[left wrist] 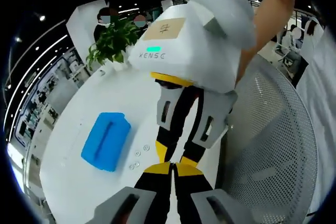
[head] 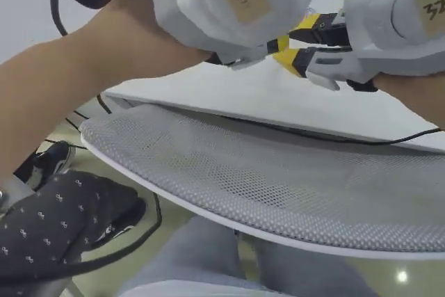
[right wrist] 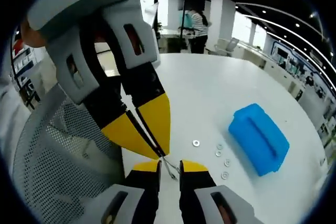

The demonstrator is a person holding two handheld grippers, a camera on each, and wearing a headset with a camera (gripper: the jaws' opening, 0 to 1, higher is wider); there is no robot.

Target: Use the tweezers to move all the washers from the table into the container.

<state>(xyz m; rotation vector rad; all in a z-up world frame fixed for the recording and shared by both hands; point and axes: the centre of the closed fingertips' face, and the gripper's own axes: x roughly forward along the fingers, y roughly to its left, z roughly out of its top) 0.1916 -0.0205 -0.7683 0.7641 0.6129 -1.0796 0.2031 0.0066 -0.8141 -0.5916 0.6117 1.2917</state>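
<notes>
In the right gripper view, several small washers (right wrist: 196, 142) lie on the white table (right wrist: 220, 93) beside the blue container (right wrist: 260, 139). My left gripper (right wrist: 157, 150) comes in from the upper left, shut on thin metal tweezers (right wrist: 169, 166). The tweezers' end pokes between the jaws of my right gripper (right wrist: 170, 167), which stand apart. In the left gripper view, my left gripper (left wrist: 173, 169) meets the right gripper (left wrist: 176, 152) tip to tip, left of the container (left wrist: 106, 140) and washers (left wrist: 137, 153). In the head view, the left gripper (head: 280, 46) and right gripper (head: 292, 42) meet above the table (head: 278, 99).
A grey mesh chair back (head: 278, 172) stands between me and the table edge, and both arms reach over it. A potted plant (left wrist: 113, 43) sits at the table's far side. A person (right wrist: 197, 24) stands beyond the table. Cables (head: 104, 109) hang by the chair.
</notes>
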